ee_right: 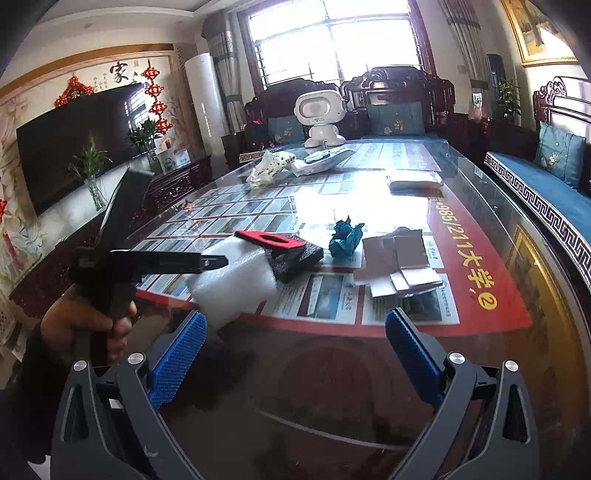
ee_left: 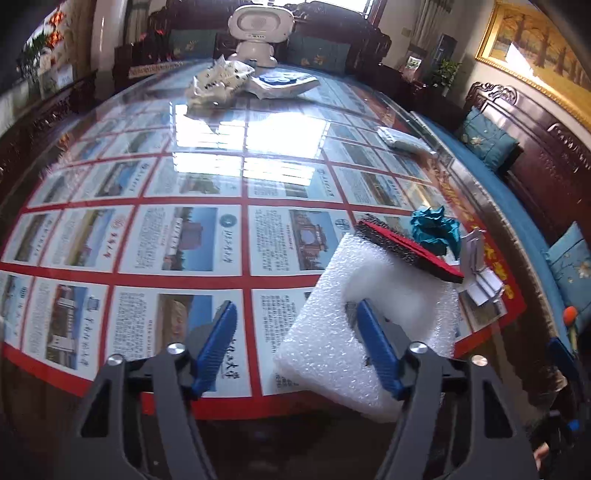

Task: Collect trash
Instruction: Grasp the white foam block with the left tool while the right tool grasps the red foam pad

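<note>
**Trash still spread on the bench, nothing gathered yet**

A living room with dark carved seating, blue cushions and a bright window surrounds a long glass-topped bench [ee_left: 207,177] laid over a red poster of printed cards.

Left wrist view: the left tool [ee_left: 295,314] stands wide and holds nothing. Its right-hand finger overlaps the white foam sheet [ee_left: 369,306], which lies at the near right of the bench; whether it touches the sheet I cannot tell. On the sheet's far end rests a black and red sponge block [ee_left: 406,247], and just beyond that sit a crumpled teal paper [ee_left: 436,229] and some flattened grey card pieces [ee_left: 480,273]. A crumpled white bag [ee_left: 218,83] and a white and blue packet [ee_left: 284,83] lie far off, before a white toy robot [ee_left: 256,33].

Right wrist view: the right tool [ee_right: 295,325] is also spread wide and empty, low over the near edge. The foam sheet [ee_right: 232,277] lies just ahead to its left, the card pieces [ee_right: 399,262] ahead to its right, the teal paper [ee_right: 345,236] between and farther. The left tool [ee_right: 212,262] reaches the foam from the left.

By my reading, collection has barely begun: every piece is still to be picked up, and no bin is in sight.
</note>
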The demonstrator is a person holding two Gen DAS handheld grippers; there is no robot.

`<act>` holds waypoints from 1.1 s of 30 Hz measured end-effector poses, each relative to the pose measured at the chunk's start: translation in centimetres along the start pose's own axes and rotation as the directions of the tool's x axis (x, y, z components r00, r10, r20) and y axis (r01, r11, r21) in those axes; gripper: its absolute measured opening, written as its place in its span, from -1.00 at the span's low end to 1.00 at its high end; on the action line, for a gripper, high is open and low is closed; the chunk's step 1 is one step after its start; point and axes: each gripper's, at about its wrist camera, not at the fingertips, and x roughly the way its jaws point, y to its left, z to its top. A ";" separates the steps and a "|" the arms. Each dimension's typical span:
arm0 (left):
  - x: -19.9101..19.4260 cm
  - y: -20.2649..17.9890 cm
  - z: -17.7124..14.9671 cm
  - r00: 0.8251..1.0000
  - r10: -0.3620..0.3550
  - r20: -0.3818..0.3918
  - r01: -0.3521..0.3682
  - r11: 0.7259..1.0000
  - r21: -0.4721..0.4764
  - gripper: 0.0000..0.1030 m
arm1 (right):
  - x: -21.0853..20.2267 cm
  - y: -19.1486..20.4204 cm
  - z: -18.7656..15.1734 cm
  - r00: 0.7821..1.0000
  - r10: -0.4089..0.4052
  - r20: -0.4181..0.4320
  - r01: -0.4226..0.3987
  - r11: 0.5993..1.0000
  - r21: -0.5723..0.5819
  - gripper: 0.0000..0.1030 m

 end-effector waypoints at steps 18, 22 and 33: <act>-1.4 0.1 -0.5 0.999 -0.043 0.024 0.042 0.999 0.029 -0.25 | 6.0 -0.1 3.9 0.998 -0.002 -0.062 0.001 1.000 -0.013 0.42; -1.7 0.8 -0.6 0.999 -0.037 0.029 0.037 0.999 0.020 -0.25 | 8.3 1.1 3.9 0.993 -0.003 -0.120 -0.006 0.997 -0.074 0.09; -2.5 2.3 -1.1 0.999 -0.041 0.036 0.041 0.999 0.003 -0.25 | 10.6 2.6 4.4 0.986 -0.007 -0.164 -0.014 0.993 -0.121 -0.02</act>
